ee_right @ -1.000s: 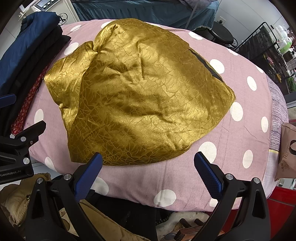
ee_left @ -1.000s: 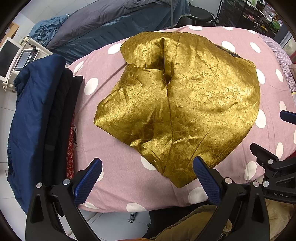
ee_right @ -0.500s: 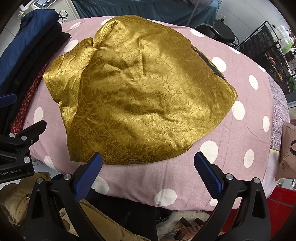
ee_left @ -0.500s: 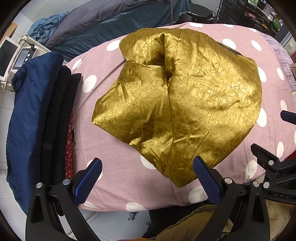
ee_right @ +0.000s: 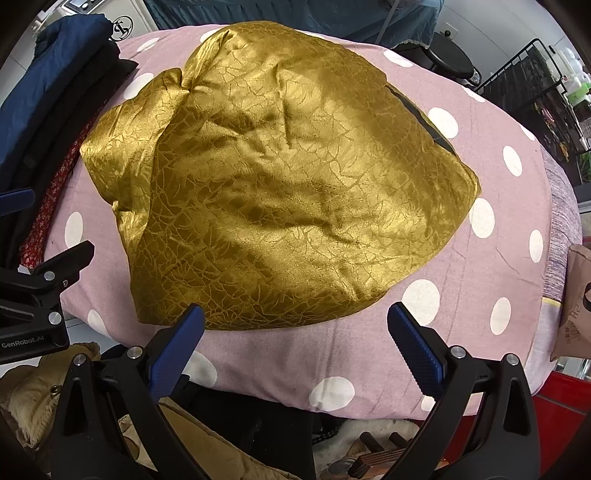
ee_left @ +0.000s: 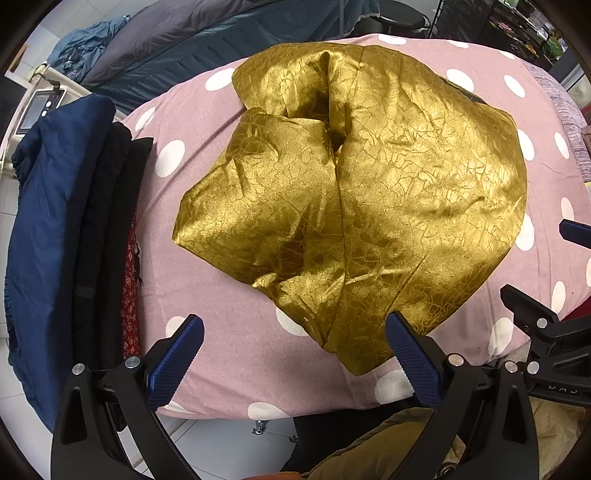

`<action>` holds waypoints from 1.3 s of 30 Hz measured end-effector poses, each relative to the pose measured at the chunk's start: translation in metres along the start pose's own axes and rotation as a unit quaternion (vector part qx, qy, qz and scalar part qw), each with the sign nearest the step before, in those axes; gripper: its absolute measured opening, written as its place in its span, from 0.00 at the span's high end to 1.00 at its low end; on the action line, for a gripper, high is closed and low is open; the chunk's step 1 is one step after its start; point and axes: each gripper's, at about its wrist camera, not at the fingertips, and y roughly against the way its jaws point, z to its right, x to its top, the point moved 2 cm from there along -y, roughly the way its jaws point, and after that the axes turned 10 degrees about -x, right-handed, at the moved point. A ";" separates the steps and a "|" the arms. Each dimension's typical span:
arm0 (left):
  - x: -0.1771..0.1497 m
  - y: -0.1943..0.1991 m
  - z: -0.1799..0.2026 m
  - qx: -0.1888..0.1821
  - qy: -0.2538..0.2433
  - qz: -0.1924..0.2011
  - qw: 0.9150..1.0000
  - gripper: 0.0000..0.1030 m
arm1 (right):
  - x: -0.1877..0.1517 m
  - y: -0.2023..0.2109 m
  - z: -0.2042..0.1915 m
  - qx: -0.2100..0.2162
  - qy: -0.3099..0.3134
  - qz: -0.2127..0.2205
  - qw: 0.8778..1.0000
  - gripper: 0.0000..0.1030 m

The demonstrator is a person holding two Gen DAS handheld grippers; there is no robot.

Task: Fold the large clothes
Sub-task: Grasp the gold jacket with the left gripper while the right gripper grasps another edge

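Note:
A large shiny gold garment (ee_left: pixel 369 192) lies in a loose heap on a pink surface with white dots (ee_left: pixel 221 317). It also shows in the right wrist view (ee_right: pixel 280 192), where a dark strip peeks out at its far right edge. My left gripper (ee_left: pixel 293 354) is open and empty, hovering near the front edge just short of the garment's near corner. My right gripper (ee_right: pixel 295 347) is open and empty, in front of the garment's near hem. Each gripper shows at the edge of the other's view.
A stack of folded dark blue and black clothes (ee_left: pixel 62 221) lies along the left side, with a red patterned piece (ee_left: pixel 129 295) beside it. Grey-blue bedding (ee_left: pixel 207 33) lies behind. A black stool (ee_right: pixel 450 61) and wire rack (ee_right: pixel 524 77) stand at the far right. Tan cloth (ee_right: pixel 207 435) lies below the front edge.
Both views have drifted slightly closer to the garment. The garment itself has not moved, and both grippers stay open.

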 end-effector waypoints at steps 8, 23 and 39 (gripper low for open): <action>-0.002 -0.034 -0.033 -0.063 0.045 -0.029 0.997 0.06 | 0.008 -0.010 0.019 0.009 -0.040 0.015 0.999 0.05; 0.001 -0.120 -0.049 -0.297 0.071 0.017 0.952 0.08 | -0.012 -0.074 0.084 0.086 -0.191 -0.058 0.976 0.05; 0.134 0.088 0.024 -0.328 -0.066 0.223 0.916 0.95 | -0.068 -0.060 0.088 0.195 -0.230 0.047 0.952 0.05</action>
